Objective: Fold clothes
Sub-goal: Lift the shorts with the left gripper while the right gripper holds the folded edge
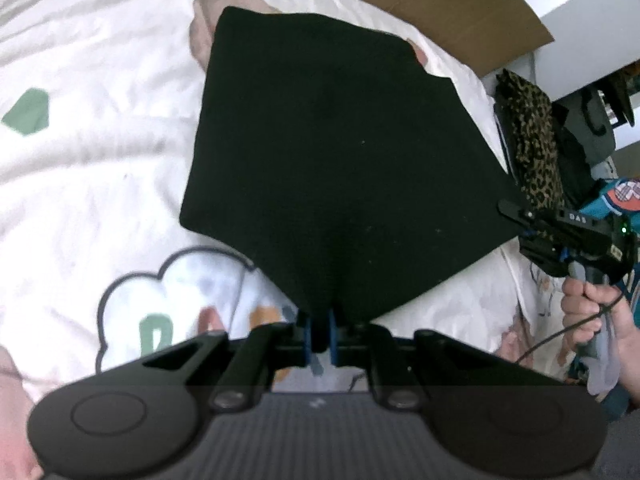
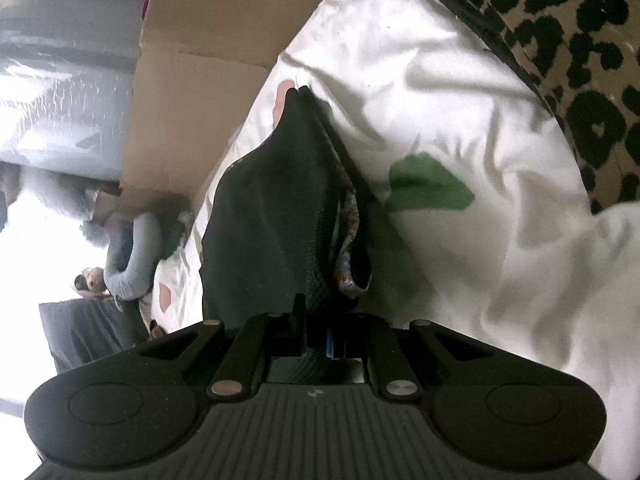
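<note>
A black garment (image 1: 328, 152) is stretched flat above a white patterned bedspread (image 1: 88, 168). My left gripper (image 1: 320, 330) is shut on its near corner. My right gripper (image 1: 516, 210) shows at the right edge of the left wrist view, pinching the garment's right corner. In the right wrist view my right gripper (image 2: 318, 330) is shut on the black garment (image 2: 272, 216), seen edge-on, with a patterned inner lining showing in the fold.
A leopard-print garment (image 1: 536, 140) hangs at the bed's right side and fills the upper right of the right wrist view (image 2: 568, 60). A cardboard box (image 1: 460, 4) stands beyond the bed. A grey cloth (image 2: 132, 252) lies off the bed's edge.
</note>
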The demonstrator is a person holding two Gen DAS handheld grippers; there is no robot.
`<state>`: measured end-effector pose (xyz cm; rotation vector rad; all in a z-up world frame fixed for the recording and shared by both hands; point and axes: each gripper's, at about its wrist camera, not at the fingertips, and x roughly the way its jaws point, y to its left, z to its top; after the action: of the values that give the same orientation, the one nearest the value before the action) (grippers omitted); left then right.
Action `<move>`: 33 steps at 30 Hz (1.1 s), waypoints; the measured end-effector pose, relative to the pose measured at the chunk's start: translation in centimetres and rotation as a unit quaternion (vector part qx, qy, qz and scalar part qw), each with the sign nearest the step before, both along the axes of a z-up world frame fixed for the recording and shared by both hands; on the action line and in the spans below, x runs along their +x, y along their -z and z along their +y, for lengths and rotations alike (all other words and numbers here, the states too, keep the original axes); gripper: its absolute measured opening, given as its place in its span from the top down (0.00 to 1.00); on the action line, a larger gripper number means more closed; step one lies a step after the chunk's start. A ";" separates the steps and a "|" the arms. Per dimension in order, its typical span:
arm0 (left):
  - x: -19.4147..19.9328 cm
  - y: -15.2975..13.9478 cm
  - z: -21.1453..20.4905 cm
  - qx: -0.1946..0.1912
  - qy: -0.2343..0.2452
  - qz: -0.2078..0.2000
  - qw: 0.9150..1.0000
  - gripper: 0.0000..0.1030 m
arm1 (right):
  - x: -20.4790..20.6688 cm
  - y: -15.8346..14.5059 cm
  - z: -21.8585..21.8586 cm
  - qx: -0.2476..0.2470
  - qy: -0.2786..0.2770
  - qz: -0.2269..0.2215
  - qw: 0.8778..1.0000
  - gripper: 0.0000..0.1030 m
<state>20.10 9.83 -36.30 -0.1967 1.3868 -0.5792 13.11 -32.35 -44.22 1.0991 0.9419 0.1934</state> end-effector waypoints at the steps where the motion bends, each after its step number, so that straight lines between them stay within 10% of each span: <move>1: -0.1 0.0 0.0 0.003 0.001 0.004 1.000 0.92 | -0.2 -0.1 0.1 -0.001 -0.004 0.002 1.000 0.94; 33: -3.5 3.4 -7.8 -0.006 -0.008 0.174 0.985 0.92 | 1.7 -5.0 -2.3 -0.105 -0.029 -0.030 0.994 0.94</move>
<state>16.56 2.00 -39.65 -0.3298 1.7185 -0.5569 14.77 -34.63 -39.17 0.8687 0.9187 0.1698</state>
